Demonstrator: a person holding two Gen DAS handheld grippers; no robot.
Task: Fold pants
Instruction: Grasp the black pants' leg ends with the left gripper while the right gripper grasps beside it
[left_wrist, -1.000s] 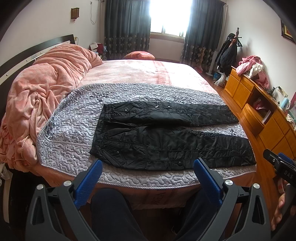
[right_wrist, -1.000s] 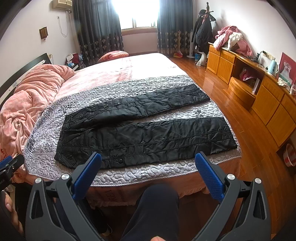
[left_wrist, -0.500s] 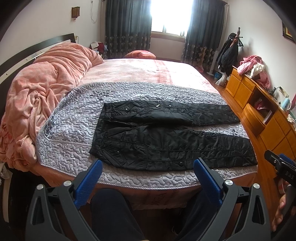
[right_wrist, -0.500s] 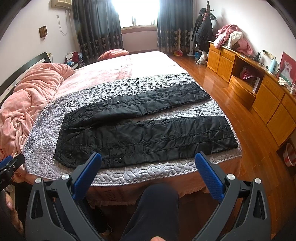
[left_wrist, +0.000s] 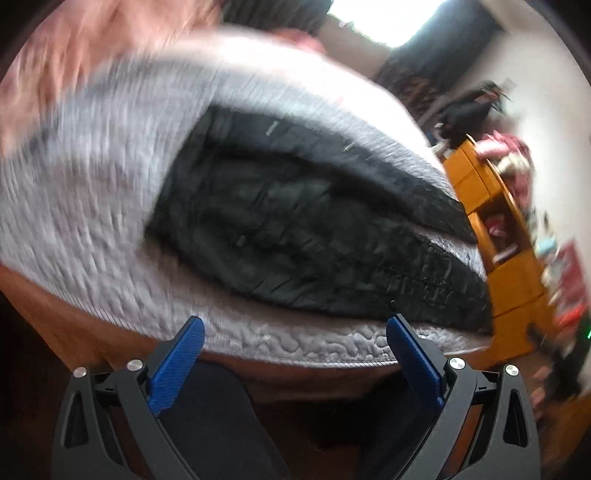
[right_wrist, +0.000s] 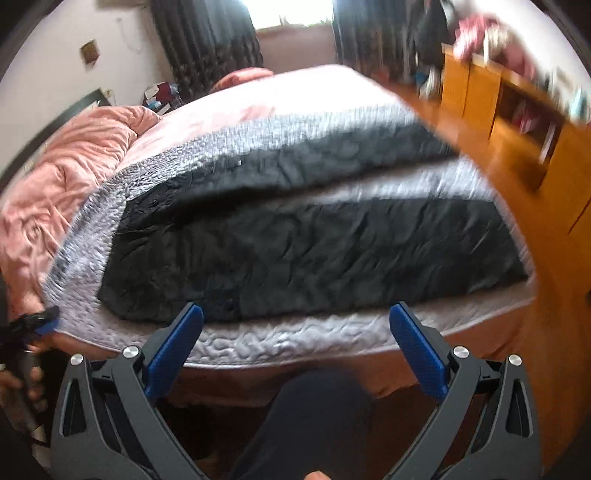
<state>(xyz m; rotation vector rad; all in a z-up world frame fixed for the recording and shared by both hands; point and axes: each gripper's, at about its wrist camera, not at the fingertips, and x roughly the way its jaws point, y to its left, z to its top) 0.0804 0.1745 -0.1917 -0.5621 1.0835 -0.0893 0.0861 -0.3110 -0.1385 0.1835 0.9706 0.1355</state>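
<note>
Black quilted pants (left_wrist: 306, 236) lie flat on a grey quilted bedspread (left_wrist: 92, 184), waist to the left, both legs stretched to the right. They also show in the right wrist view (right_wrist: 314, 254). My left gripper (left_wrist: 295, 325) is open and empty, just short of the bed's near edge, below the pants' near leg. My right gripper (right_wrist: 295, 314) is open and empty, at the near edge of the bedspread (right_wrist: 295, 339), close to the near leg's hem side. The left gripper also shows at the left edge of the right wrist view (right_wrist: 37, 325). Both views are motion-blurred.
A pink duvet (right_wrist: 62, 173) is bunched at the bed's left. An orange wooden cabinet (left_wrist: 495, 229) with clutter stands along the right wall, also in the right wrist view (right_wrist: 517, 122). The person's dark-trousered knee (right_wrist: 321, 406) is below the grippers.
Both grippers have moved quickly forward and down toward the bed's near edge; the pants now fill much more of each view. The pants have not moved.
</note>
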